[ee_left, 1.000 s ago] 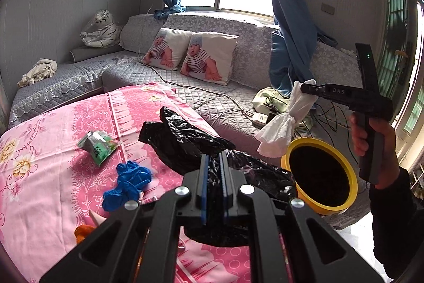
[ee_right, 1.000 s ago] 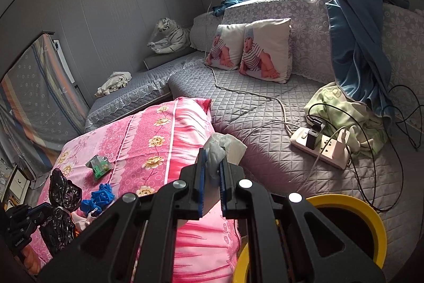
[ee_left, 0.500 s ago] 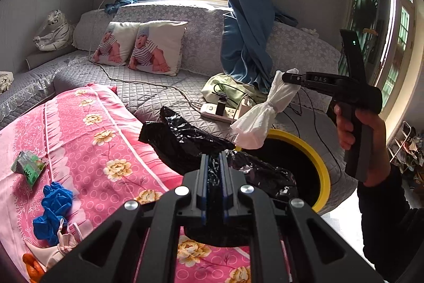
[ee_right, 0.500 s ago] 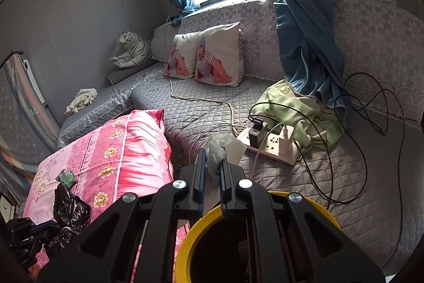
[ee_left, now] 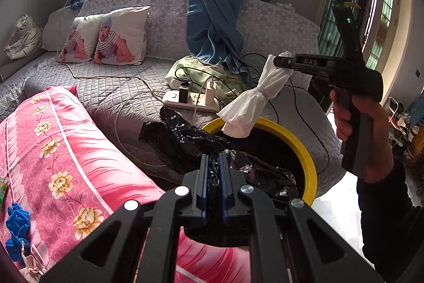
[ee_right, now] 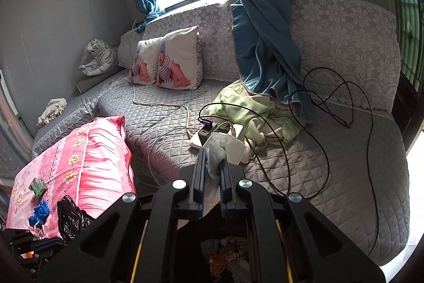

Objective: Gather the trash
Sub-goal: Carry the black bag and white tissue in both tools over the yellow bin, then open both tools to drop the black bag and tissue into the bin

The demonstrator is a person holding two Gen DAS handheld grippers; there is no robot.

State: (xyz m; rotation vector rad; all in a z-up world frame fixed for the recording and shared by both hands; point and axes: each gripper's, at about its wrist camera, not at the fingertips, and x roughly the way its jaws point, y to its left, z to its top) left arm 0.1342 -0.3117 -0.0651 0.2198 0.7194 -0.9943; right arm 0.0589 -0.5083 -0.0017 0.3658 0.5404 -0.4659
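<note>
Left wrist: my left gripper clamped on black plastic bag, now over yellow-rimmed bin; a second ago bin sat off to right. Right gripper pinches white tissue above rim. Bag hides near rim.

Right wrist: right gripper closed on tissue; bin now directly beneath, rim mostly hidden behind gripper body, contents hard to read. Blue gloves on pink bedspread.

My left wrist view looks down along its tool toward the yellow-rimmed round bin at one o'clock. My right view sits close above it. Both share the grey quilted sofa.
</note>
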